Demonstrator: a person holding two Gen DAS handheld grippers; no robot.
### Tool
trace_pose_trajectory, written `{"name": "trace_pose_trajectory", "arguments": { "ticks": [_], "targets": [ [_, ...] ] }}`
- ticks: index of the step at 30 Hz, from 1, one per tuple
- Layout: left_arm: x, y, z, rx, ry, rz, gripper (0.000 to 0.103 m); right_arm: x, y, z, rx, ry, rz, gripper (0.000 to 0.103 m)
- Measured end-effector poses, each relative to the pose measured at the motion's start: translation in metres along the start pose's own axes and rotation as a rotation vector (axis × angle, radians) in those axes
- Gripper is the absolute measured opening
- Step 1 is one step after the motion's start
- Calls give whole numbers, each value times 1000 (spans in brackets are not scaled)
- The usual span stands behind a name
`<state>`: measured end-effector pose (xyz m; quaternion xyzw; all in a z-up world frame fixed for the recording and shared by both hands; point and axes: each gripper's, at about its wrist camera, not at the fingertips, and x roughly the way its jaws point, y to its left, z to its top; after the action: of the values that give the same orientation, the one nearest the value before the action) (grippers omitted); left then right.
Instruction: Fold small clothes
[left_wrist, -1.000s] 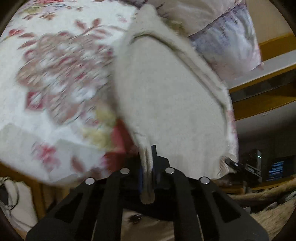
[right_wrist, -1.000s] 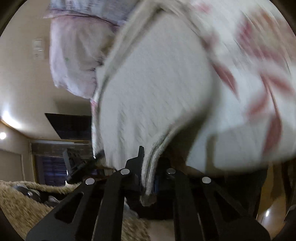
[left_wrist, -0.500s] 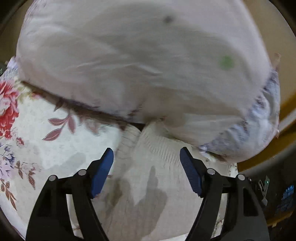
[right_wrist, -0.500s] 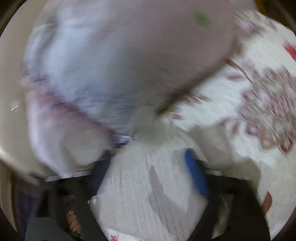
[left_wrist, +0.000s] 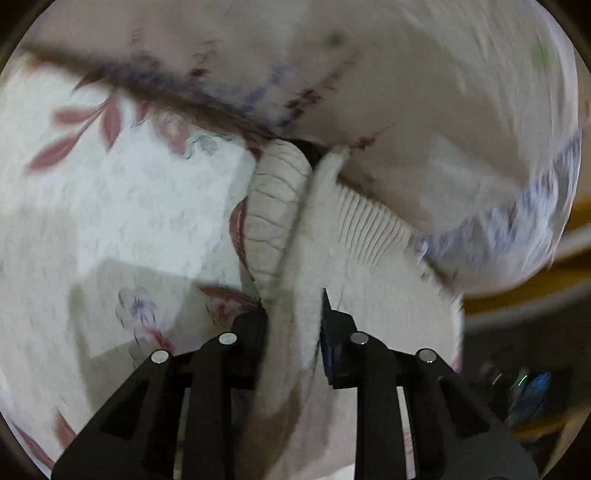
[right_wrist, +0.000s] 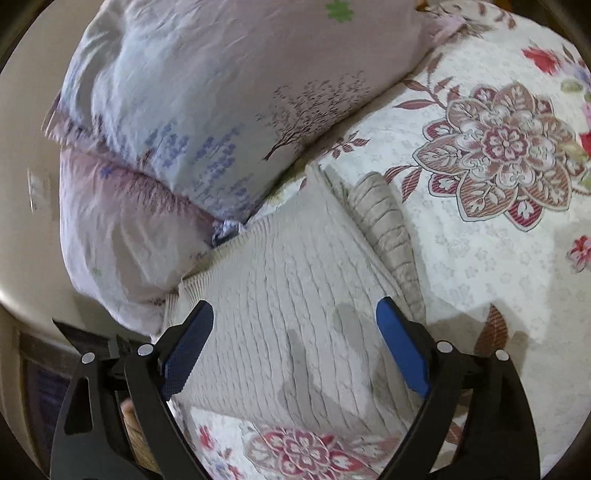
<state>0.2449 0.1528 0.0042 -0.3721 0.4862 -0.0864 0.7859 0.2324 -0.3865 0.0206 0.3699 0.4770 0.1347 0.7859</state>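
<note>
A small cream knit sweater (right_wrist: 295, 295) lies on the floral bedspread (right_wrist: 480, 258) against the pillows. Its ribbed sleeve (right_wrist: 388, 229) lies along its right side. My right gripper (right_wrist: 295, 332) is open and empty, its blue-padded fingers (right_wrist: 402, 354) just above the sweater's body. In the left wrist view my left gripper (left_wrist: 295, 325) is shut on a fold of the sweater (left_wrist: 306, 295), with the ribbed sleeve (left_wrist: 277, 206) just ahead and the ribbed hem (left_wrist: 369, 229) to the right.
Two pale printed pillows (right_wrist: 221, 92) press against the sweater's far edge, and they also show in the left wrist view (left_wrist: 406, 92). The bed's edge and dark furniture (left_wrist: 517, 369) are at the right of the left view.
Both grippers let go of the lifted sweater and it came down on the bed by the pillows. The left gripper has since shut again on a fold. The right stays open.
</note>
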Motion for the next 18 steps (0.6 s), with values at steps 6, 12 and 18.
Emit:
{"name": "trace_pose_trajectory", "arguments": {
  "ticks": [6, 12, 18],
  "targets": [
    [-21, -113, -32, 53, -55, -288, 13, -39, -8, 11, -82, -55, -25, 92],
    [98, -253, -83, -2, 214, -639, 24, -69, -34, 39, -57, -115, -56, 92],
    [112, -243, -93, -62, 191, -609, 71, -63, -63, 52, 38, -33, 14, 94]
  ]
}}
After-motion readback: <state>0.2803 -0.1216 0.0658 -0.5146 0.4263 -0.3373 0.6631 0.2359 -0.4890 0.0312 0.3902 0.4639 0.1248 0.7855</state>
